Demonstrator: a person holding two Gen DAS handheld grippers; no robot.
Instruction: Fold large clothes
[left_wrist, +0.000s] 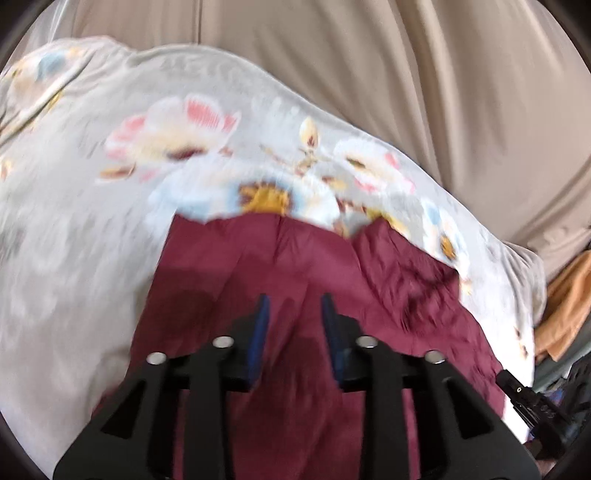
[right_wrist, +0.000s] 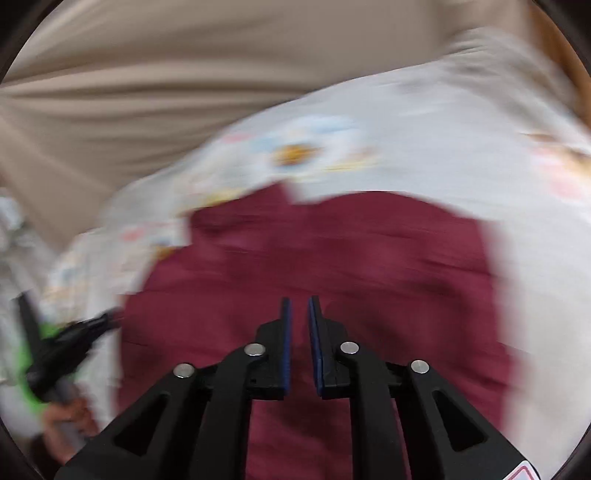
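A maroon garment (left_wrist: 303, 258) lies spread on a floral bedsheet (left_wrist: 92, 221). My left gripper (left_wrist: 294, 301) hovers over the garment with its blue pads apart and nothing between them. In the right wrist view the same maroon garment (right_wrist: 332, 251) fills the middle, blurred by motion. My right gripper (right_wrist: 299, 301) is over it with a narrow gap between the pads and nothing held. The left gripper shows at the left edge of the right wrist view (right_wrist: 62, 347), and the right gripper shows at the lower right of the left wrist view (left_wrist: 532, 398).
A beige curtain (left_wrist: 406, 74) hangs behind the bed. An orange cloth (left_wrist: 565, 306) lies at the far right beyond the sheet's edge. The floral sheet (right_wrist: 443, 140) surrounds the garment on all sides.
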